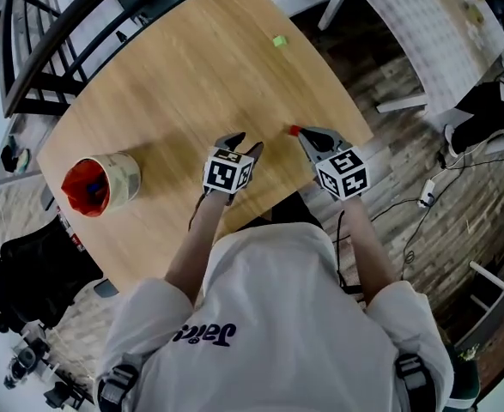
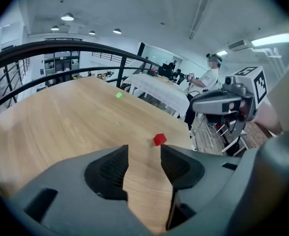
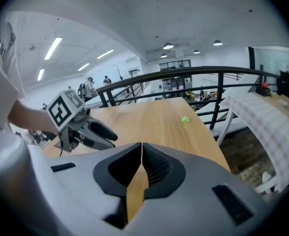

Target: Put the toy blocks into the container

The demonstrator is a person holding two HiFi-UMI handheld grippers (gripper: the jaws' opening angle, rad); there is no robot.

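Observation:
A small red block [image 1: 294, 130] lies on the wooden table [image 1: 174, 84] near its front edge, just beside the tip of my right gripper [image 1: 304, 133]. That gripper is shut with nothing between its jaws [image 3: 141, 147]; the red block is hidden in the right gripper view. My left gripper [image 1: 241, 142] hovers open and empty to the left of the block, and the red block [image 2: 159, 139] shows just beyond its jaws [image 2: 144, 154]. A green block [image 1: 279, 40] sits far back on the table. The container [image 1: 101, 184] lies on its side at the left, red inside.
A dark curved railing [image 1: 71, 33] runs behind the table's far left edge. Wood flooring with cables [image 1: 423, 196] and a white patterned table [image 1: 432, 24] lie to the right. People stand in the distance [image 2: 210, 75].

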